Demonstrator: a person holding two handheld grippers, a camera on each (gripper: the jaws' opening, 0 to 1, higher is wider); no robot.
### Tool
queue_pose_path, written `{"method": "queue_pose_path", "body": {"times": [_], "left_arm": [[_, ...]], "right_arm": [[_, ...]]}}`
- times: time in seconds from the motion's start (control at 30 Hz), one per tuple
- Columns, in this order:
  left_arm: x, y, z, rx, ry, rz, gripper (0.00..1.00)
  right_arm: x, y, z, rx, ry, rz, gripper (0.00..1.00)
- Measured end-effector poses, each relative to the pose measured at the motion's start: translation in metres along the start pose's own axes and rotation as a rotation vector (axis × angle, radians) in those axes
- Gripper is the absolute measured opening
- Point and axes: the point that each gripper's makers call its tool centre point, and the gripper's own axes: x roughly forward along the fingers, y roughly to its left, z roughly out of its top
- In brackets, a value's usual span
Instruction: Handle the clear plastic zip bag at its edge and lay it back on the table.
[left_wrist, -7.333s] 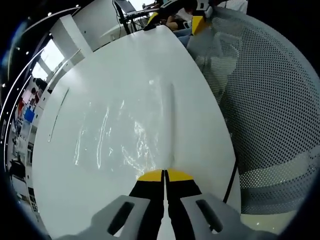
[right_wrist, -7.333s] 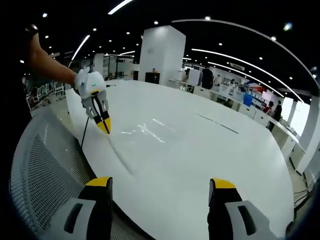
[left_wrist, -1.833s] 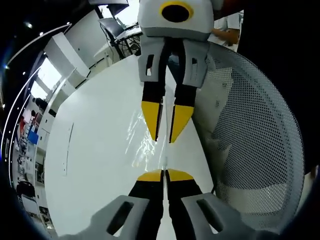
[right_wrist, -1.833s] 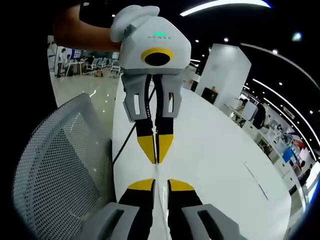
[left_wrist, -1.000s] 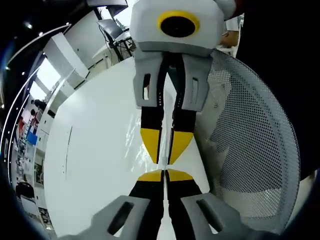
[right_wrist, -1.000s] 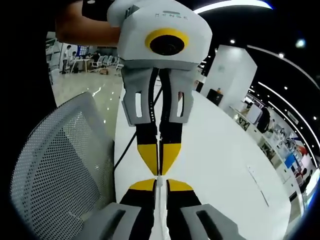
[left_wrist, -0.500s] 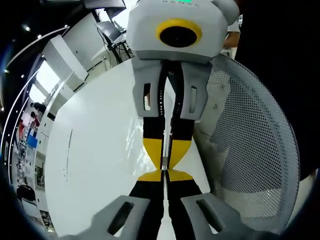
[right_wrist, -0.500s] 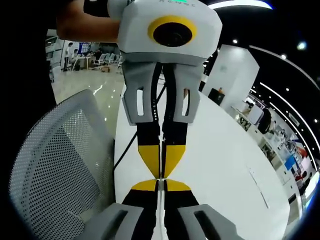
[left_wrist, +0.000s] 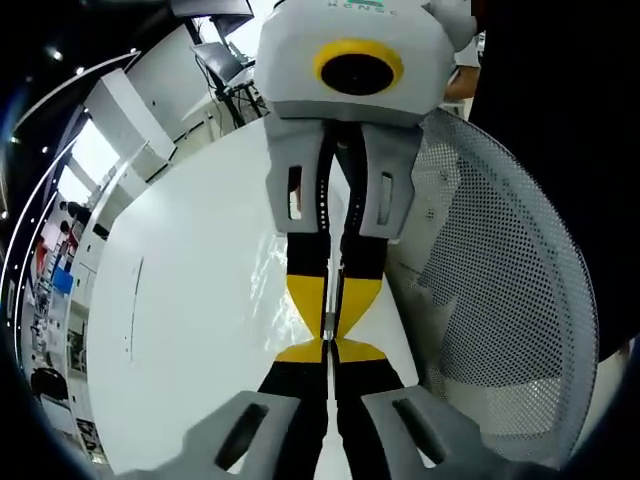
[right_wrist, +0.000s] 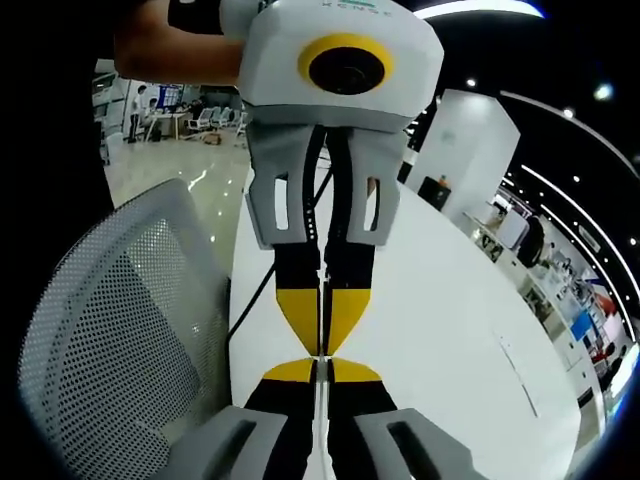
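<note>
1. Left gripper view, far left: bright windows and office clutter beyond the edge of the white table (left_wrist: 180, 330); a thin dark line is marked on its top.
2. Centre-left: crinkled glints of the clear plastic zip bag (left_wrist: 272, 268) lie on the tabletop, running in toward the grippers; its edge rises as a thin pale strip between the tips.
3. Centre: left gripper (left_wrist: 328, 350) comes up from the bottom, yellow tips pressed tight together, pinching the bag edge. Right gripper (left_wrist: 331, 305) hangs down from the top, nose to nose w/ it, tips almost touching; its jaws are drawn in to a thin slit w/ the bag strip in it.
4. Right: white mesh chair back (left_wrist: 510, 300) just beside the table edge; a thin black cable (left_wrist: 432, 372) hangs there.
5. Right gripper view, left: same mesh chair back (right_wrist: 110, 340), a black cable (right_wrist: 262, 285), a person's forearm (right_wrist: 170, 45) behind the opposite tool.
6. Centre: right gripper (right_wrist: 322, 368) closed on the bag edge (right_wrist: 322, 330); left gripper (right_wrist: 324, 320) faces it tip to tip, jaws closed.
7. Right: table (right_wrist: 450, 330) stretches off to a white pillar (right_wrist: 455, 150) and ceiling light strips.
</note>
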Motion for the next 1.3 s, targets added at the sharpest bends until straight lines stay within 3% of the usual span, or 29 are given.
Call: {"method": "queue_pose_path", "body": {"times": [1.3], "left_arm": [[-0.0006,-0.0017,-0.0031,0.000,0.007,-0.008,0.00]], "right_arm": [[-0.0012,0.0010,-0.0021,0.017,-0.001,0.003,0.00]]}}
